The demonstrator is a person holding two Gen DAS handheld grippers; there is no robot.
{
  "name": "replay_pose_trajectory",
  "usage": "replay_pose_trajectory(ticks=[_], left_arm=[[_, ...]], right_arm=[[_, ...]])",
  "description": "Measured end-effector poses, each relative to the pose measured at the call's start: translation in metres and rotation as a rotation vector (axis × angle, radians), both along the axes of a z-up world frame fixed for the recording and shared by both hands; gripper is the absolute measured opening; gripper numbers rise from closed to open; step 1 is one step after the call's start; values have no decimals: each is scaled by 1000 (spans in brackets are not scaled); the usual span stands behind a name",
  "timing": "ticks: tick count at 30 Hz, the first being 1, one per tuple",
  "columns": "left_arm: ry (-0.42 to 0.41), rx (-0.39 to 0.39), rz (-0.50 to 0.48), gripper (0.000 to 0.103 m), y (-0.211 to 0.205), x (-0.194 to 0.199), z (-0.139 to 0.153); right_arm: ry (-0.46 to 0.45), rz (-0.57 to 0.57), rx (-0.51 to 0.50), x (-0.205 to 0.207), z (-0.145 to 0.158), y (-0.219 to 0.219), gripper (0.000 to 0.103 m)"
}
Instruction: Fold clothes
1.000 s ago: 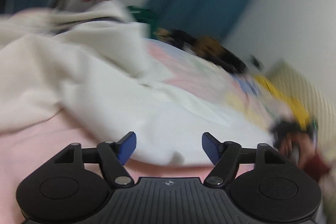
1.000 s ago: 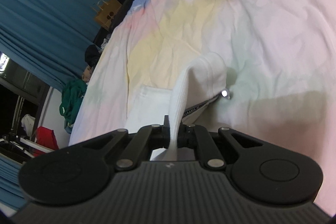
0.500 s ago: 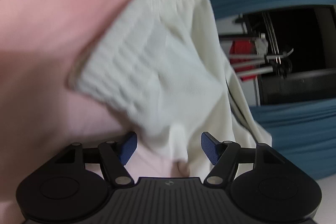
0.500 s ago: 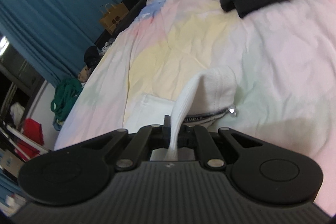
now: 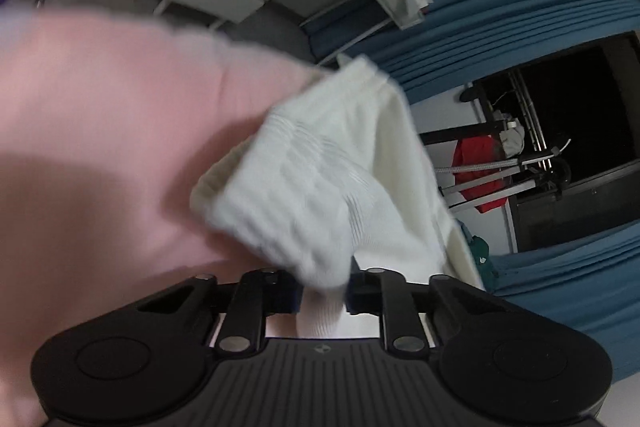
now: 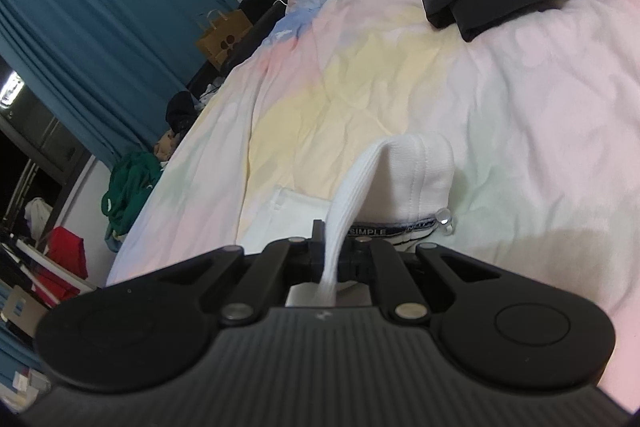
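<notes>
On the bed point(image 6: 520, 107), we now hold the white garment point(image 5: 320, 187) in both grippers: left gripper point(image 5: 322, 297) newly closed on its ribbed edge, right gripper point(image 6: 332, 259) still clamped, ready for folding.

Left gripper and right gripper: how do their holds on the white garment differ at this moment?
The left gripper pinches a thick ribbed cuff of the white garment, blurred and lifted against the pink bedding; the right gripper pinches a thin ribbed edge, seen sharply. The left's fabric bulges above its jaws; the right's runs as a narrow band to the bedspread. Both are shut on white fabric.
</notes>
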State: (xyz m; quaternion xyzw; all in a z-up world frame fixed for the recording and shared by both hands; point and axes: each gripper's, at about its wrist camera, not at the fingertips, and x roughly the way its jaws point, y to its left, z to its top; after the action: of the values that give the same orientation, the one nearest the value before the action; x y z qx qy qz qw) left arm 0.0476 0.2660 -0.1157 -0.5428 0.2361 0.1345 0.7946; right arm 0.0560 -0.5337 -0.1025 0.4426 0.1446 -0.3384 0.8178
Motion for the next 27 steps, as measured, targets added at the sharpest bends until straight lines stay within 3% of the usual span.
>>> replay_pose_trajectory(ticks=[8,13,15,17,24,27], left_arm=[[-2,87,-123,8,41,-22,82],[16,144,-204,6,49,-37,108],[60,131,-222,6,56,-42,107],[132,167,-230,6,60,-46,98],[332,222,-313,6,66,-32,40],[351,232,-340,7,67,-29,35]], right_arm=[[-40,2,15,-8,0,-9,6],[-16,50,-108,-11,20,5,6],[-6,55,-144,-13,28,10,6],[27,29,-151,-17,29,11,6],[257,15,-11,-16,-7,-9,6],[313,38,-13,-12,-12,-10,6]])
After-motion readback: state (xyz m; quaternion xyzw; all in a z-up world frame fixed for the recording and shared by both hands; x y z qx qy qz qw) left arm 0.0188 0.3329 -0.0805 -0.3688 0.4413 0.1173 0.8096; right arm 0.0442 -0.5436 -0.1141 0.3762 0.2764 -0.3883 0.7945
